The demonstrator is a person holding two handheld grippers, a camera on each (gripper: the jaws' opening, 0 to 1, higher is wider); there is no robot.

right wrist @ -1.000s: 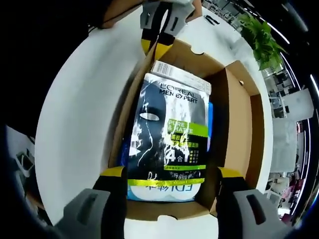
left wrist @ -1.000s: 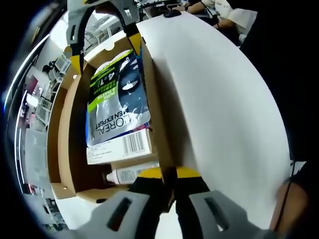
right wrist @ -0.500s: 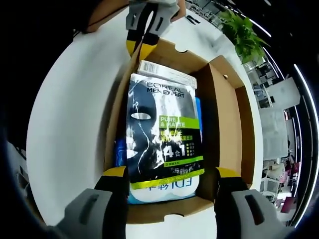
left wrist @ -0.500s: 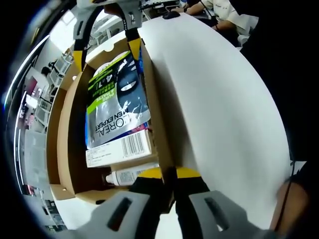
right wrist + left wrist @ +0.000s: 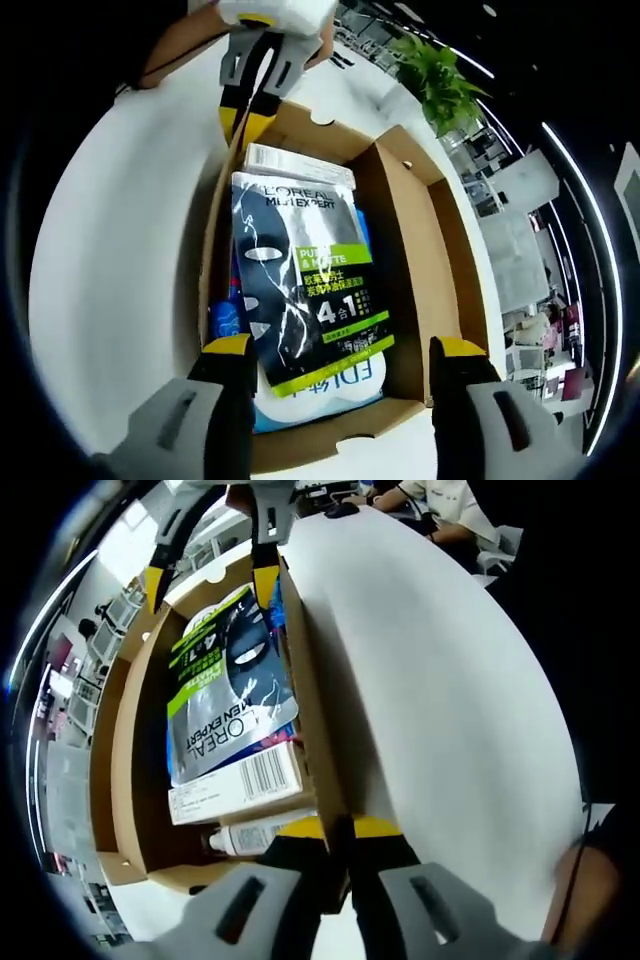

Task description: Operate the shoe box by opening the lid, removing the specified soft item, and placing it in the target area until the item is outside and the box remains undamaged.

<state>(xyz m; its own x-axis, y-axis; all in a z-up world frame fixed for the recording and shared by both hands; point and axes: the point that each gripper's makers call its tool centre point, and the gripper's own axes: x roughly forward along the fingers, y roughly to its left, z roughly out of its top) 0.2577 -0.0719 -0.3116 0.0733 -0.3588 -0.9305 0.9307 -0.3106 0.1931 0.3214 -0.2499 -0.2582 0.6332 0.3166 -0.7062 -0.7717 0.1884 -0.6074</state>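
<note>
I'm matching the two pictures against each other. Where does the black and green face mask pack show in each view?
Left gripper view: the face mask pack lies upper left of centre, inside the open shoe box, printing upside down.
Right gripper view: the pack lies at centre, printing upright, between the right tool's tips.
Shared landmark: the white barcode carton under the pack's end.

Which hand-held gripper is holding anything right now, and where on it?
The left hand-held gripper is pinched shut on the shoe box's side wall at its top edge. The right hand-held gripper is open, holding nothing.
</note>
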